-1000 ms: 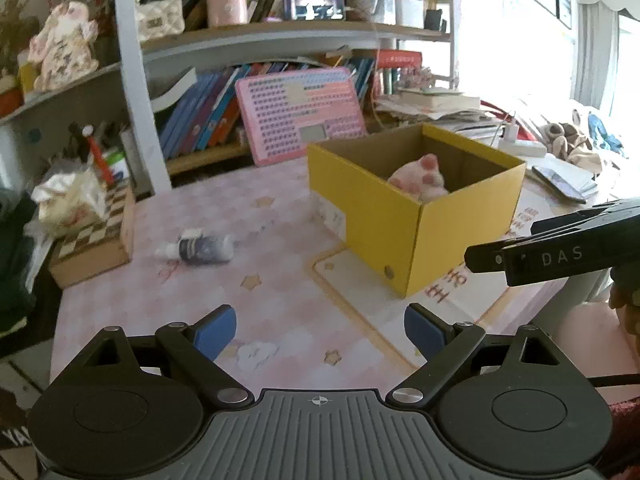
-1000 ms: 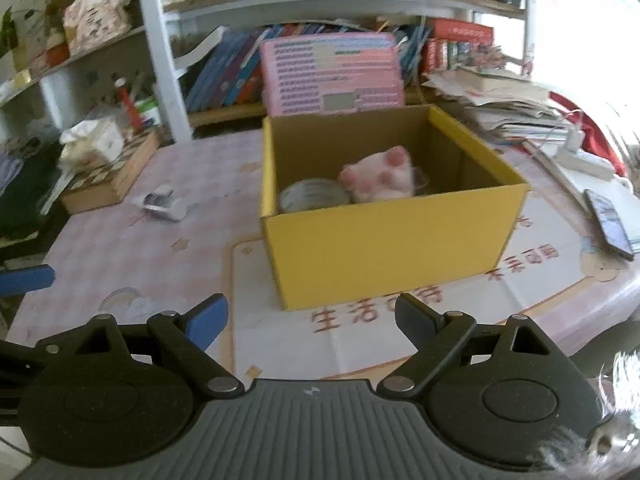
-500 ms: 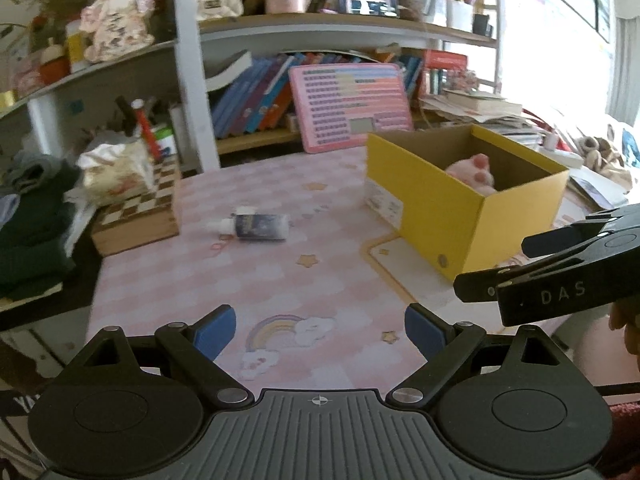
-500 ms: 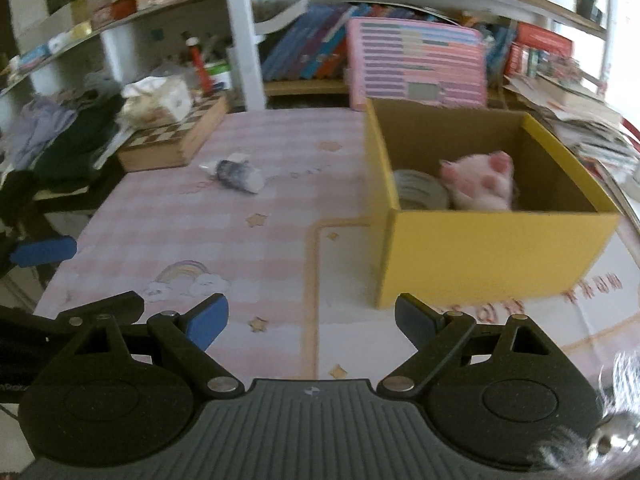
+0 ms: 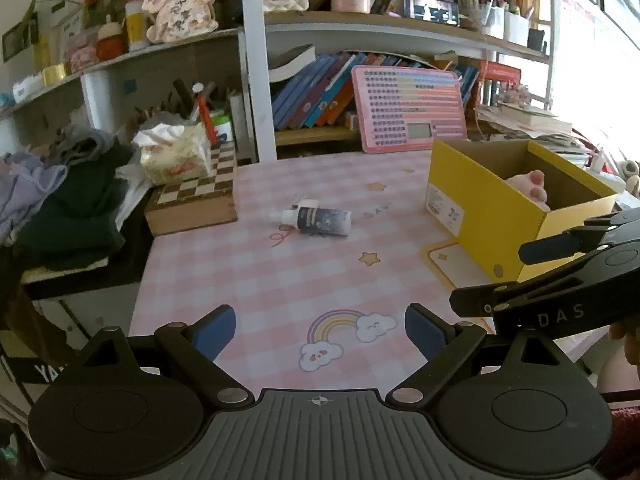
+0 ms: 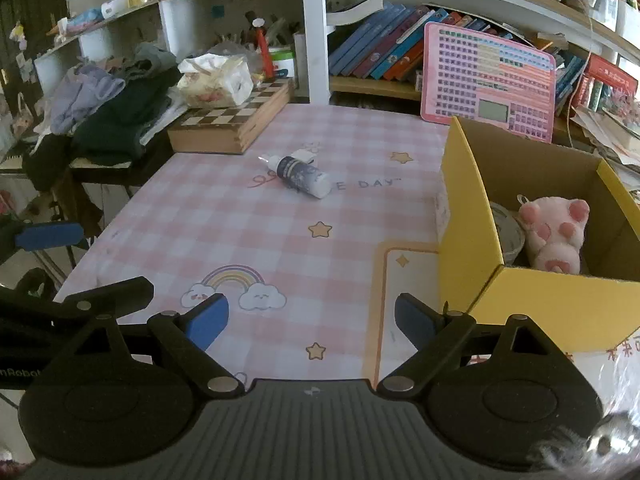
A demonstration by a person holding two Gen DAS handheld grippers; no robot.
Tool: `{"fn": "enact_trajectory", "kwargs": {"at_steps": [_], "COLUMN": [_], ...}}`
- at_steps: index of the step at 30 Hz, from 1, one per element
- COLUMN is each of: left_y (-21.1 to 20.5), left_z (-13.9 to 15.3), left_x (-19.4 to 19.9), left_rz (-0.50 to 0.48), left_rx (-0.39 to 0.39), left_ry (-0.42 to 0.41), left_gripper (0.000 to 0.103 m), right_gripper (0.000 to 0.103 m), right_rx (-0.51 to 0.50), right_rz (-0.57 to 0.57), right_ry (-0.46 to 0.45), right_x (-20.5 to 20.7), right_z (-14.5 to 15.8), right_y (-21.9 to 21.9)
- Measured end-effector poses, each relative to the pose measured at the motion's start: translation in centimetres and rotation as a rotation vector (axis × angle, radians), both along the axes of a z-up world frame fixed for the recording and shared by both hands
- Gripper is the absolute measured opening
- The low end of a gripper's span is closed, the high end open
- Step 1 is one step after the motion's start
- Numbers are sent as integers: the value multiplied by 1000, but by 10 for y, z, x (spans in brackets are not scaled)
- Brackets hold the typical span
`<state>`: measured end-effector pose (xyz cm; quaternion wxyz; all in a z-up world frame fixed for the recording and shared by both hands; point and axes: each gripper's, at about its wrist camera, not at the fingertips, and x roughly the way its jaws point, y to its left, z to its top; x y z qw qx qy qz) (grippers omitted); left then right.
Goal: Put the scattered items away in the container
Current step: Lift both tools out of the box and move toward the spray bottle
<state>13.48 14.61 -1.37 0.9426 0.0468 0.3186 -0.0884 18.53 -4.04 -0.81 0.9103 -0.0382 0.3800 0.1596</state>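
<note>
Tabletop (image 5: 248, 280), bottle (image 5: 318, 221) well beyond left tool (image 5: 320, 330)

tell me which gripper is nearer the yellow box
Right. The right gripper hangs just beside the yellow box; the left gripper sits farther off, over the rainbow print.

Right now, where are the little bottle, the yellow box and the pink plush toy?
small bottle (image 6: 301, 174), right wrist view, middle of its dark label.
yellow cardboard box (image 6: 468, 216), right wrist view, its outer left wall.
pink plush toy (image 6: 554, 234), right wrist view, its body.
</note>
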Motion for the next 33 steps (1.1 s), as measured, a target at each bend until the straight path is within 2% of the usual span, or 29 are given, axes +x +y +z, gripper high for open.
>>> {"fn": "enact_trajectory", "kwargs": {"at_steps": [19, 33], "left_y": [0, -14], "left_z": [-9, -25], "left_x": [49, 102], "left_rz": [69, 83], "left_rx": [-1, 16], "left_ry": [43, 100], "left_gripper": [94, 94], "right_gripper": [90, 90], "right_rx": [-10, 44], "right_rz": [63, 54], "right_ry": [27, 72], "right_x": [65, 138], "right_z": [-5, -5], "right_y": [5, -4]}}
